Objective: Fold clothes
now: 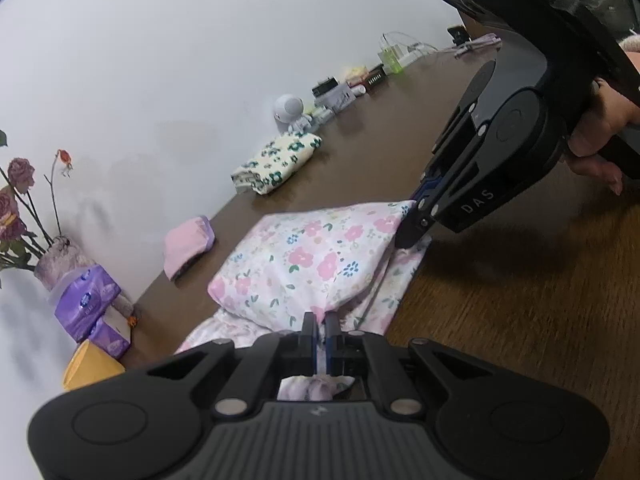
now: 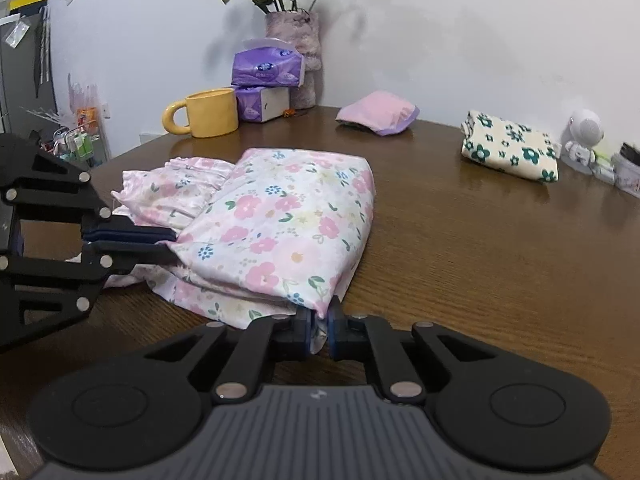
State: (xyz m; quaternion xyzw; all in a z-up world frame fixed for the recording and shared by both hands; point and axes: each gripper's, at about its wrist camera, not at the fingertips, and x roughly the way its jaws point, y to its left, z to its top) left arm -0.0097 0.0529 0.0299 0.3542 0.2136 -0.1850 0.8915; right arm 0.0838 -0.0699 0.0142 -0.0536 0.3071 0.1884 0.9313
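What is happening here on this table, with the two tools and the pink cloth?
A person is folding a pink floral garment on the wooden table, with a hand-held gripper in each hand. The left gripper is shut on one corner of the folded-over layer, the right gripper on another. Two other folded pieces, a green-flowered one and a pink one, lie near the wall.

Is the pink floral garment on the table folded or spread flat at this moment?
Partly folded: the pink floral garment is doubled over itself, a ruffled part still sticking out beside the top layer.
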